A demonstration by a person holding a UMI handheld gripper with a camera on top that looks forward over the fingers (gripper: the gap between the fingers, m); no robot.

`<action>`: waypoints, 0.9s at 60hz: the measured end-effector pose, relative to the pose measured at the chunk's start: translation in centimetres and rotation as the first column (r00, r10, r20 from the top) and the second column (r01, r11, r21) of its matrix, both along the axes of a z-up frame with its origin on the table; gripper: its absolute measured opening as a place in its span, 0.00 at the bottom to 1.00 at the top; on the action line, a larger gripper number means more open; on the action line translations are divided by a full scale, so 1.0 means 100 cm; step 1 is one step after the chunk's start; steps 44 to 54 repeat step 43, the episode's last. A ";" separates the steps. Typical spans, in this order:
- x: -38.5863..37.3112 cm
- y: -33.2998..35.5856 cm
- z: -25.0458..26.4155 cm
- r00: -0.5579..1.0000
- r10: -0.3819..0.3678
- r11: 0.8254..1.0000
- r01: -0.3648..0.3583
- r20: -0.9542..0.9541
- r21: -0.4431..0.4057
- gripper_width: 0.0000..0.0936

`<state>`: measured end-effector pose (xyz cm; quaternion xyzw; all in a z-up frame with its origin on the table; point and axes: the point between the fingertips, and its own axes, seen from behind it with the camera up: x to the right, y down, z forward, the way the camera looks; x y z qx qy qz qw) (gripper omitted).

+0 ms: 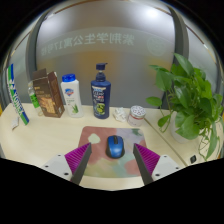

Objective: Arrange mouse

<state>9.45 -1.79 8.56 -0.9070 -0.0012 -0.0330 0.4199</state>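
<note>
Along the counter (20, 140), going from nine o'clock toward three, a tall narrow blue-and-white item (11, 92) leans at the far edge, too small to identify. Just beside it at ten o'clock stands a brown carton (46, 93) with a small green object at its foot. Next comes a white bottle (70, 96) with a blue cap, touching or nearly touching the carton's side. At twelve o'clock stands a dark blue bottle (100, 96) with a black pump top, apart from the white one. Toward one o'clock sits a small round container (137, 113) with a reddish band, low on the counter. At two to three o'clock a leafy green plant (188, 98) spreads its leaves over the counter's edge.

Nearer, a pale mat (98, 150) with a faint mottled print lies flat on the counter. A small whitish scrap (92, 137) rests on the mat at about eleven o'clock from the mouse. The blue mouse (114, 146) lies on the mat, between the two fingers and slightly ahead of their tips, with a clear gap at each side.

The claw (112, 156) stands spread apart, gripping nothing; its magenta pads (79, 156) face inward at seven and five o'clock, neither touching the mouse.
</note>
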 end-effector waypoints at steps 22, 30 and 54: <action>-0.056 -0.171 0.087 0.999 -0.025 0.999 0.023 0.037 0.047 0.91; -0.066 -0.219 0.100 0.998 -0.031 0.998 0.028 0.055 0.054 0.91; -0.076 -0.259 0.120 0.996 -0.041 0.996 0.035 0.077 0.078 0.91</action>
